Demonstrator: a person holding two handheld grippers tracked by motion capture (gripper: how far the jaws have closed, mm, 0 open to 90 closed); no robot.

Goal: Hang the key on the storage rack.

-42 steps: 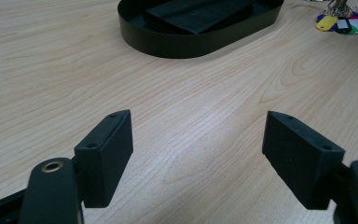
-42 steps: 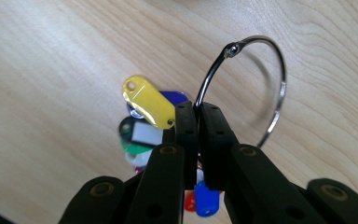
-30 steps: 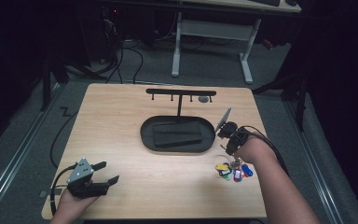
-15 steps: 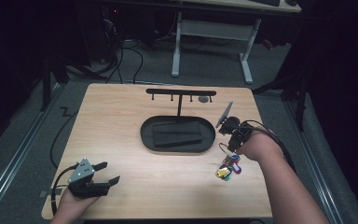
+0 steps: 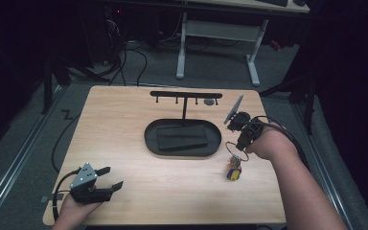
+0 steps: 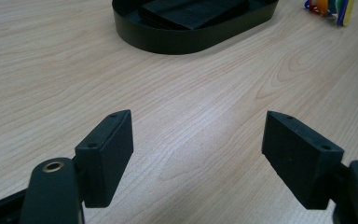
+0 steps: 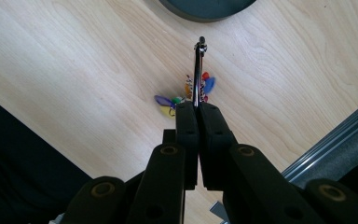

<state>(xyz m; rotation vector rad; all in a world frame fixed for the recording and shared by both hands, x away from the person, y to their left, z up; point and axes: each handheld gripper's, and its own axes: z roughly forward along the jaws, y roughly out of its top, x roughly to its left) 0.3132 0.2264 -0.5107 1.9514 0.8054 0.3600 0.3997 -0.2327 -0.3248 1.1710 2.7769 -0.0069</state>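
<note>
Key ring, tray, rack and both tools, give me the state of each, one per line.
Key ring: pinched edge-on in the right tool, lifted, coloured tags dangling.
Right tool: shut on the ring.
Left tool: open, holding nothing, low over the table.
Tray: flat on the table, a black block inside.
Hook rack: upright, hooks bare.

Overhead light falls evenly on the surface (image 5: 124, 143); the surrounding floor (image 5: 211, 72) and room are dim to black. High view is soft and grainy. Both gripper views are bright. In the left gripper view, a pale sheen crosses the wood and the near jaws blur slightly.
</note>
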